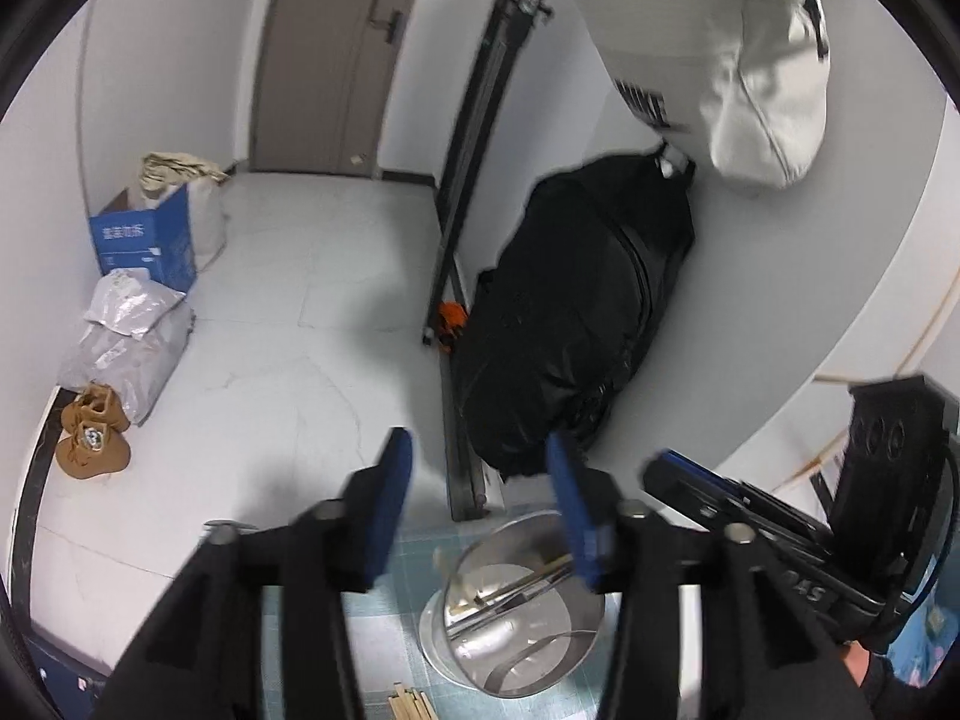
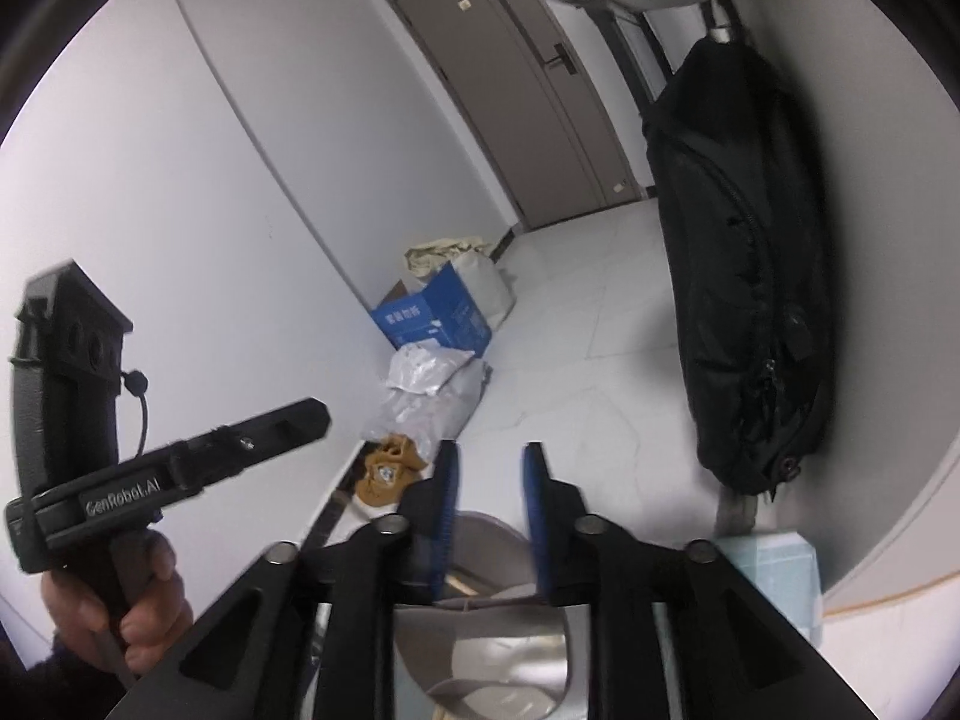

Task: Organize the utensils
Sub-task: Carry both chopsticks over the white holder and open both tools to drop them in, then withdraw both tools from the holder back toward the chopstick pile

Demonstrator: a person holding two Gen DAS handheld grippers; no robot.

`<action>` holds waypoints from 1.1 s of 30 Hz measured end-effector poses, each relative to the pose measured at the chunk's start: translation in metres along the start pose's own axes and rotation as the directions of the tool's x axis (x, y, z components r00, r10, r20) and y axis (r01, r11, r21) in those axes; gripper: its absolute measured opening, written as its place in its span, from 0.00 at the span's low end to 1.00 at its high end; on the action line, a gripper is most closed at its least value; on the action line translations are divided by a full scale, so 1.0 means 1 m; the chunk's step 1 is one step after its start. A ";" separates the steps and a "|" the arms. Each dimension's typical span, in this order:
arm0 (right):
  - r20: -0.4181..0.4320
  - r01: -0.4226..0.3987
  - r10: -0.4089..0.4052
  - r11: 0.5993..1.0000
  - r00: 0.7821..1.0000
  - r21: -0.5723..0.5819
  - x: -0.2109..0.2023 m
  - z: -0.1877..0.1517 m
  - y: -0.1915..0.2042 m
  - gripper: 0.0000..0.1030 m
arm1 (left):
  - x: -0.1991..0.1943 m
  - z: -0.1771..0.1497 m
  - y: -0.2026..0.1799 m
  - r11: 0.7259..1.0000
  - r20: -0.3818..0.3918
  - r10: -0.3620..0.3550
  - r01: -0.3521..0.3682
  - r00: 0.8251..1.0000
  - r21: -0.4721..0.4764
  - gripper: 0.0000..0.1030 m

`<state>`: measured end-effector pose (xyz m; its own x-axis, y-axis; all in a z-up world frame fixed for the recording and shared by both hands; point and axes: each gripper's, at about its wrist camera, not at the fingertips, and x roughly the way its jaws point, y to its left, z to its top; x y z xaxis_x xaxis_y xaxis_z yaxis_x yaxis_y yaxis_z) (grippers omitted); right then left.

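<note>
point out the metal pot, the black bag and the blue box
metal pot (image 1: 516,654), left wrist view, on its shiny inner wall
black bag (image 2: 738,276), right wrist view, on the middle of its front
blue box (image 1: 147,243), left wrist view, on its printed front face

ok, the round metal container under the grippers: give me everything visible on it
The shiny round steel container stands on a pale blue checked table covering, near the table's far edge. It looks like thin polished metal, with an open top, a curved wall and a reflective inside. Several long utensils, some wooden-looking and some metal, lie slanted inside against the wall. The left wrist view shows it tilted in the picture; the right wrist view shows only its rim and inside, partly hidden. No finger touches it in either view.
</note>
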<state>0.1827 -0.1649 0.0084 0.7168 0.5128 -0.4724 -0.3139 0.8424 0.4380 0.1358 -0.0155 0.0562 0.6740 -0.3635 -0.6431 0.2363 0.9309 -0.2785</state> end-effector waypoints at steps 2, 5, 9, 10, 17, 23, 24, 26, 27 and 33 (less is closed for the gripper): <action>0.024 0.015 -0.015 1.000 1.000 0.004 -0.013 -0.002 0.001 0.39 | -0.006 -0.002 0.003 1.000 0.012 0.022 -0.022 1.000 -0.018 0.44; 0.054 0.010 -0.011 1.000 0.999 0.010 -0.033 -0.007 0.005 0.54 | -0.014 -0.006 0.003 0.997 0.017 0.064 -0.063 0.998 -0.037 0.44; 0.078 0.014 -0.013 1.000 0.997 -0.008 -0.052 -0.014 0.016 0.60 | -0.027 -0.012 0.000 0.995 0.025 0.089 -0.088 0.996 -0.038 0.49; 0.083 0.020 -0.018 1.000 0.996 -0.019 -0.056 -0.016 0.021 0.64 | -0.031 -0.015 -0.002 0.995 0.033 0.095 -0.093 0.995 -0.038 0.50; 0.140 0.054 -0.039 0.994 0.989 -0.100 -0.087 -0.032 0.054 0.82 | -0.060 -0.032 -0.011 0.988 0.091 0.155 -0.151 0.984 -0.042 0.64; 0.156 0.057 -0.040 0.992 0.987 -0.109 -0.102 -0.051 0.069 0.90 | -0.077 -0.049 -0.015 0.979 0.139 0.206 -0.202 0.969 -0.040 0.76; 0.158 0.058 -0.040 0.992 0.987 -0.113 -0.104 -0.054 0.071 0.90 | -0.080 -0.053 -0.016 0.978 0.147 0.208 -0.205 0.967 -0.037 0.77; 0.158 0.057 -0.037 0.991 0.987 -0.122 -0.106 -0.059 0.074 0.92 | -0.082 -0.058 -0.017 0.976 0.156 0.219 -0.218 0.963 -0.028 0.77; 0.159 0.058 -0.038 0.990 0.987 -0.126 -0.106 -0.063 0.076 0.92 | -0.083 -0.061 -0.017 0.975 0.159 0.223 -0.222 0.962 -0.028 0.77; 0.148 0.081 -0.057 0.984 0.987 -0.159 -0.103 -0.084 0.083 0.95 | -0.082 -0.082 -0.016 0.965 0.171 0.262 -0.264 0.950 -0.014 0.77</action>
<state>0.0300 -0.1337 0.0293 0.8179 0.4338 -0.3780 -0.3503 0.8966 0.2711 0.0192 -0.0032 0.0547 0.8220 -0.0951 -0.5614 0.0402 0.9932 -0.1094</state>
